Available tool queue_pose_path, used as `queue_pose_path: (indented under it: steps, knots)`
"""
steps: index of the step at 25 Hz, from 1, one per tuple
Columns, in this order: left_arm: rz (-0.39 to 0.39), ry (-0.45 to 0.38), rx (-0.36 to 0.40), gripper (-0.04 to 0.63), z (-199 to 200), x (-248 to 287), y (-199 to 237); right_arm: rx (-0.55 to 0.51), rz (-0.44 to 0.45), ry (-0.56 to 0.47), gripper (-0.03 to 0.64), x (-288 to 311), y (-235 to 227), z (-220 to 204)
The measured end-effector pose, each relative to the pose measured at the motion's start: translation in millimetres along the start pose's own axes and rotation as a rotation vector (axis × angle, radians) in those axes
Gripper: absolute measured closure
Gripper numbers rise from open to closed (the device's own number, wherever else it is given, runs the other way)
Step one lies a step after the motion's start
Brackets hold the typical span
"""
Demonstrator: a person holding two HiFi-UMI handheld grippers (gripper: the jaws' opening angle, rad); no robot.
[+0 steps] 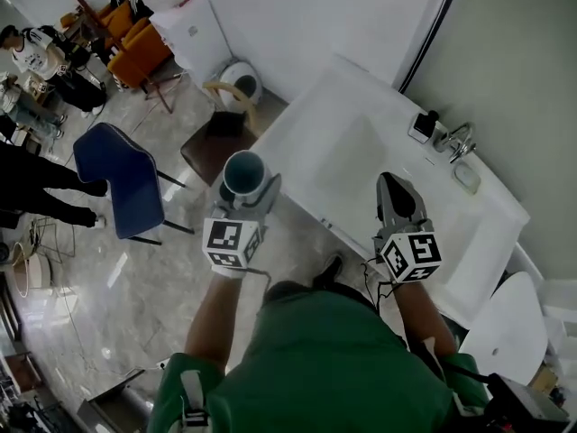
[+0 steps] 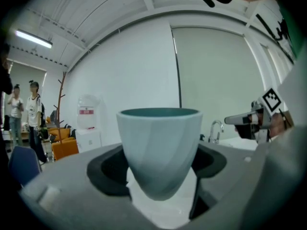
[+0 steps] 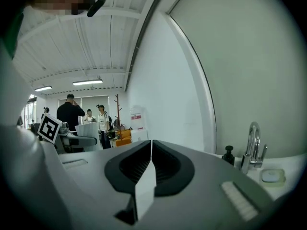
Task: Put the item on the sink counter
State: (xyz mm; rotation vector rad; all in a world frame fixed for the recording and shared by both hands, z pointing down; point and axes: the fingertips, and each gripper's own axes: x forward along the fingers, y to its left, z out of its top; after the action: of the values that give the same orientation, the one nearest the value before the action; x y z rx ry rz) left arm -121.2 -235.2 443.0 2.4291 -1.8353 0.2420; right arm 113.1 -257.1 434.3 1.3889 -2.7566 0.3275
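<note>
- Two claws low in the head view, each with a marker cube, in front of a green top.
- Left claw (image 1: pixel 247 193) at centre-left: clamped on one pale blue-grey cup (image 1: pixel 244 173), upright, with a dark teal inside. In the left gripper view the cup (image 2: pixel 160 147) fills the centre, wedged between the two jaws.
- Right claw (image 1: pixel 398 197) at centre-right: jaws pressed together, nothing between them, as seen in the right gripper view (image 3: pixel 151 169).
- Cup held off the desk, just to the frame-left of its near edge.
- One white desk (image 1: pixel 315 120) running from upper centre to lower right, with one shallow sink basin sunk into it.
- At the desk's far side, upper right: one chrome faucet (image 1: pixel 462 140), one small dark-topped fitting (image 1: pixel 424 124) beside it, one small pale dish (image 1: pixel 466 177).
- Pale glossy tiled floor (image 1: pixel 108 305) across the lower left.
- One blue chair (image 1: pixel 115 179) at left, one brown seat (image 1: pixel 215 147) near the desk's end.
- Farther, upper left: orange sofa (image 1: pixel 135 43), white water dispenser (image 1: pixel 192 27), wooden coat stand.
- Two people (image 2: pixel 24 116) standing at the left edge of the left gripper view; white walls and a ribbed ceiling with strip lights.
</note>
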Motion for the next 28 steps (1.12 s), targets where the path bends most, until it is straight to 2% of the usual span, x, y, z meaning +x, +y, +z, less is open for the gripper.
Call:
queue_pose_path:
  steps: [4, 9, 18, 28]
  knots:
    - [-0.009, 0.031, 0.039, 0.227, -11.7, 31.6, 5.4, 0.011, 0.007, 0.017, 0.609, 21.9, -18.7, -2.6]
    - [-0.041, 0.07, 0.044, 0.227, -34.6, 65.8, 21.6, 0.014, -0.019, 0.056, 0.609, 43.5, -29.5, -10.8]
    - [-0.169, 0.121, 0.044, 0.227, -83.2, 150.2, 55.2, -0.001, -0.187, 0.106, 0.609, 79.8, -45.9, -14.4]
    - [-0.286, 0.237, 0.078, 0.225, -155.5, 220.4, 65.6, -0.006, -0.338, 0.178, 0.609, 105.4, -53.3, -34.4]
